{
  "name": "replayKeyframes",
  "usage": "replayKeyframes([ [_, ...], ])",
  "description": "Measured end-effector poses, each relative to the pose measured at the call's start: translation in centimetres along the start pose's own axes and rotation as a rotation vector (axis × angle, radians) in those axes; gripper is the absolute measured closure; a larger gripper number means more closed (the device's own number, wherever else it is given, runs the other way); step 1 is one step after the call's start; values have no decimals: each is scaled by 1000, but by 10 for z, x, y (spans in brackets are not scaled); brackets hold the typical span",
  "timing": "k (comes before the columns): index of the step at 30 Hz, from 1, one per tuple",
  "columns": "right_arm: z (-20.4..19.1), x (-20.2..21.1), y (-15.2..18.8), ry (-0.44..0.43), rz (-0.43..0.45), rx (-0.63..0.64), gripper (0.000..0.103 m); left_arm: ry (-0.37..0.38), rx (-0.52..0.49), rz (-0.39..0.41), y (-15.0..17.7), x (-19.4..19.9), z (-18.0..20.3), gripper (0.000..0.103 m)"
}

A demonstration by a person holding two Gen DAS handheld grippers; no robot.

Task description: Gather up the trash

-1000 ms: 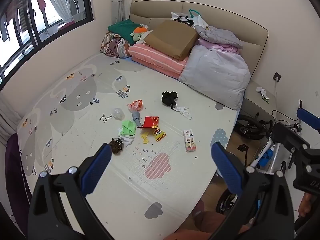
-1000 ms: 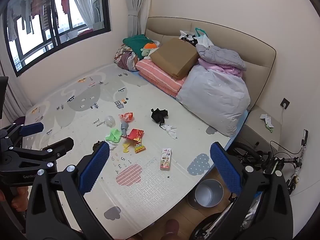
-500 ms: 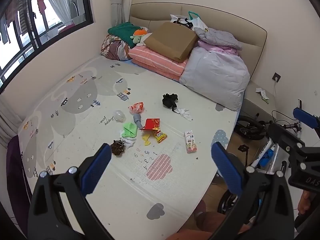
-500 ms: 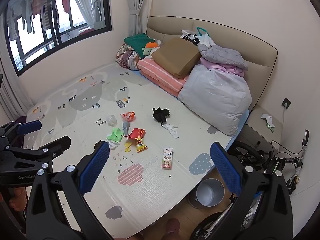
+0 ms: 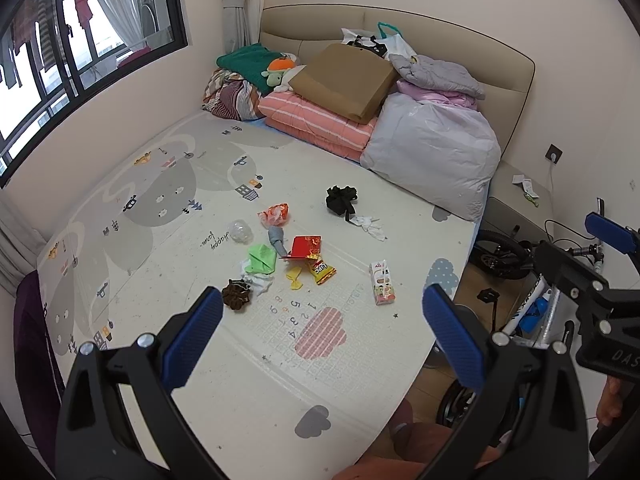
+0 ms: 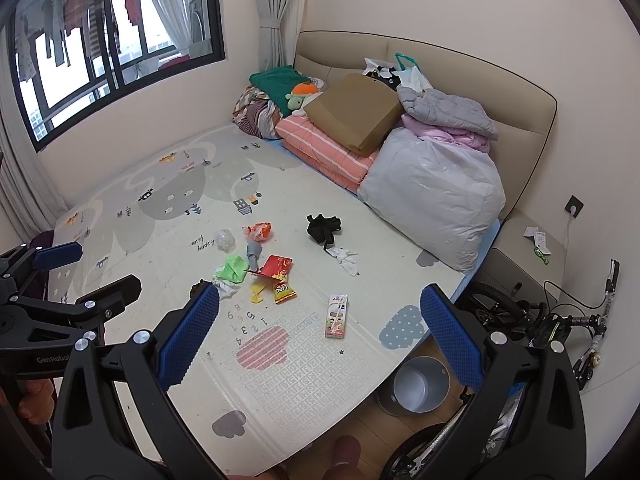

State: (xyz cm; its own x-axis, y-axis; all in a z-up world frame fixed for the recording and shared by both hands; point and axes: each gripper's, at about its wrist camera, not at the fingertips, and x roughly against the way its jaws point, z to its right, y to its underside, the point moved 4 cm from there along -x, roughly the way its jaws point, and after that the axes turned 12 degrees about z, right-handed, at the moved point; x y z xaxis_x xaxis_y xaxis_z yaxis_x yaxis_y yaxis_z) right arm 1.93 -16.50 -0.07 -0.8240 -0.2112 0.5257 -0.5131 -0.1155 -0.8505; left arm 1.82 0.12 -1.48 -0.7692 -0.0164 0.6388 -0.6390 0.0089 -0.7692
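Above the patterned play mat (image 6: 168,240), both tools, left tool (image 5: 320,320) and right tool (image 6: 320,320), hang released and empty. Scattered wrappers (image 6: 276,270) and a drink carton (image 6: 337,316) lie mid-mat; the bin (image 6: 420,384) stands on the floor below the mat's edge. Step: approach. Next: descend to the carton, nearest the bin.

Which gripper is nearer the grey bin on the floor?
Right. The bin sits off the mat's corner, just below the right gripper, under its right-hand finger. The left gripper hovers over the mat further left; the bin is hidden in its view.
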Motion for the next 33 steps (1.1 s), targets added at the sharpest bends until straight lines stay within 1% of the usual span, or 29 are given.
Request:
replayKeyframes([
  [33, -4, 3, -6, 5, 14, 13, 6, -3, -1, 0, 1, -1, -2, 3],
])
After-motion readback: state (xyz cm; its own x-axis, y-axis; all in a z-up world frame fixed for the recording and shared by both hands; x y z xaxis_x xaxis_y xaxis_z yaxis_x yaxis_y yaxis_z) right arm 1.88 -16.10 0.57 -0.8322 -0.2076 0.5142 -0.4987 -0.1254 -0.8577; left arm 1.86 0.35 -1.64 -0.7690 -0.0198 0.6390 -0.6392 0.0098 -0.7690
